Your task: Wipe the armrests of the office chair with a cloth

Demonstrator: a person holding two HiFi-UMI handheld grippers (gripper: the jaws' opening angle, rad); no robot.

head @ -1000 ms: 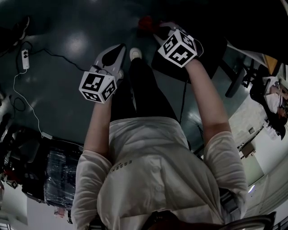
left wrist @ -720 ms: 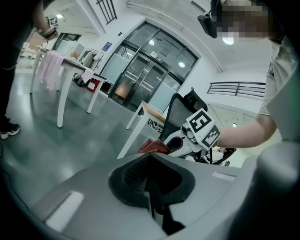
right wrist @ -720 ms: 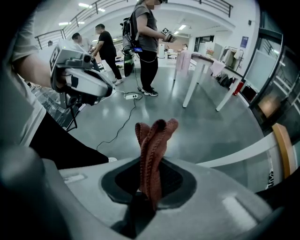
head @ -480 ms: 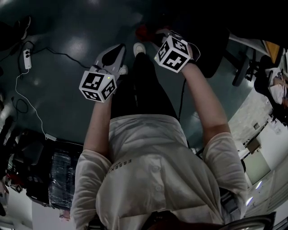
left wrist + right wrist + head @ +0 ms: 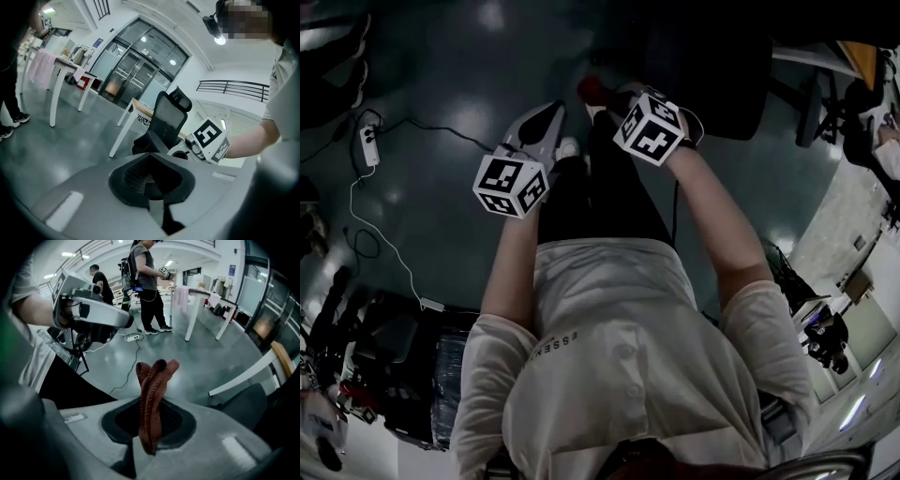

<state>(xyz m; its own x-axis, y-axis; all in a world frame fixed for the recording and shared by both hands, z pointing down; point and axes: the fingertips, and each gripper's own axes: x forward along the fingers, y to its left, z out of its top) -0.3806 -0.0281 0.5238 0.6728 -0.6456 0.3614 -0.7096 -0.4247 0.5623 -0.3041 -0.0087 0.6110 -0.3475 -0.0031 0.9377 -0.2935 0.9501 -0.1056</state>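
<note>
In the right gripper view my right gripper [image 5: 151, 423] is shut on a rust-red cloth [image 5: 153, 385] that stands up folded between the jaws. From the head view the cloth [image 5: 588, 88] shows as a red bunch at the tip of the right gripper [image 5: 606, 94], over the floor beside the black office chair [image 5: 712, 66]. My left gripper [image 5: 551, 112] is held to its left, shut and empty. The left gripper view shows its jaws [image 5: 152, 180] closed, with the chair [image 5: 166, 123] and its high mesh back beyond them. The armrests are not clearly visible.
A white power strip [image 5: 367, 143] and its cable lie on the dark floor at the left. White tables [image 5: 206, 305] stand around the room, and two people [image 5: 145, 282] stand by one. A wrapped dark bundle [image 5: 441, 375] sits at the lower left.
My right gripper with the cloth has drifted left and nearer to my body, closer to the left gripper. The chair now sits further to the upper right. The left gripper barely moved.
</note>
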